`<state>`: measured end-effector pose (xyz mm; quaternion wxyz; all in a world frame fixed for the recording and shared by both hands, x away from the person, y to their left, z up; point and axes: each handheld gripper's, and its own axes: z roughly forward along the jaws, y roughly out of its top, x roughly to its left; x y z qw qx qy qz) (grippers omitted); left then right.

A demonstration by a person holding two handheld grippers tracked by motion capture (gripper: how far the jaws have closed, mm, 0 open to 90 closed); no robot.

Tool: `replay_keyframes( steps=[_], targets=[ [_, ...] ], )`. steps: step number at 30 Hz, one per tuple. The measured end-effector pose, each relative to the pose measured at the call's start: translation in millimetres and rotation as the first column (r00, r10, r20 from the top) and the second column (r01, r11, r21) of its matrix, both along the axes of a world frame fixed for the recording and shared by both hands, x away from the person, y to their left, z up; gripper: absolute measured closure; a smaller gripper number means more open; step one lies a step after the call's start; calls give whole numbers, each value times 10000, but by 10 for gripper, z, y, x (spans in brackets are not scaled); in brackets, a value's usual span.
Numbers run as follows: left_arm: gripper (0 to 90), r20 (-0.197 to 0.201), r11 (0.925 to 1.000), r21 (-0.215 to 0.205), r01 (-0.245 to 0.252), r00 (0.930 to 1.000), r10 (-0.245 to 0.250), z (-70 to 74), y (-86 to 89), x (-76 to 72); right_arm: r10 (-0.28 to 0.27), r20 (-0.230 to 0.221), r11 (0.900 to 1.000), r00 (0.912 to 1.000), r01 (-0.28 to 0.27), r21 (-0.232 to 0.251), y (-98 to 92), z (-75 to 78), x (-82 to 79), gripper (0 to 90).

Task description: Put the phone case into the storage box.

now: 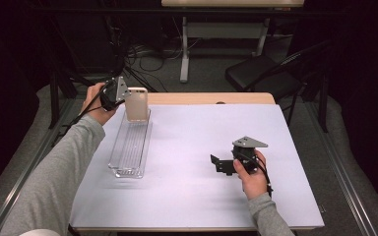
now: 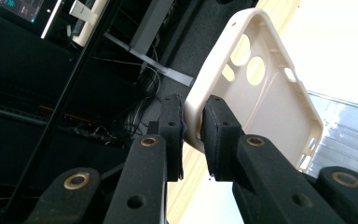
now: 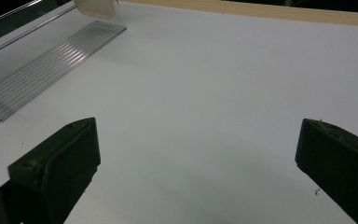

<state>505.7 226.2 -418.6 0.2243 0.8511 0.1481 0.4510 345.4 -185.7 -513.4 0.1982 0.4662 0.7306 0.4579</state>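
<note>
One phone case (image 2: 261, 98), clamped in left tool (image 2: 192, 135)

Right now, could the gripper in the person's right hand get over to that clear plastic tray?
Probably yes. The right gripper is open and holds nothing, with bare white table between it and the clear tray. The left gripper holds a phone case over the tray's far end; the near end looks free.

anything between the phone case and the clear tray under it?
Nothing visible. The left gripper is shut on the phone case's edge, holding it upright over the far end of the clear tray. The ribbed tray floor below looks bare. The right gripper rests open, apart.
</note>
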Motion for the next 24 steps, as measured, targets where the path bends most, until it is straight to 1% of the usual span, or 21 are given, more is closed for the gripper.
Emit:
replay_keyframes(
  steps=[2, 5, 8, 10, 12, 15, 17, 20, 24],
  targets=[
    [790, 21, 9999, -143, 5, 10000, -5, -23, 5, 3, 17, -2, 10000, 10000, -17, -15, 0, -2, 0, 0],
    [790, -8, 9999, -144, -8, 10000, 7, -66, 10, 5, 23, -23, 10000, 10000, -23, -1, 3, -5, 0, 0],
    [790, 100, 9998, -223, 2, 10000, 0, -99, 21, 1, 51, -23, 10000, 10000, -51, -36, 10, -8, 0, 0],
    [790, 51, 9998, -180, -19, 10000, 20, -118, 24, 1, 49, -45, 10000, 10000, -49, -26, 14, -12, 0, 0],
    [790, 96, 9999, -161, -25, 10000, 26, -130, 23, 6, 70, -73, 10000, 9999, -71, -45, 17, -13, 1, 0],
    [790, 142, 9996, -281, -22, 9999, 26, -149, 25, 9, 97, -66, 9999, 9999, -97, -65, 20, -15, 0, 0],
    [790, 130, 9998, -204, -45, 9999, 47, -161, 23, 12, 107, -71, 9999, 9999, -107, -54, 20, -15, 0, 0],
    [789, 173, 9996, -275, -15, 9998, 20, -192, 15, 14, 91, -77, 10000, 9999, -91, -32, 14, -17, 1, 0],
    [789, 200, 9999, -160, 38, 9998, -35, -207, 16, 17, 77, -81, 10000, 9999, -77, 1, 9, -15, 0, 0]
  ],
)
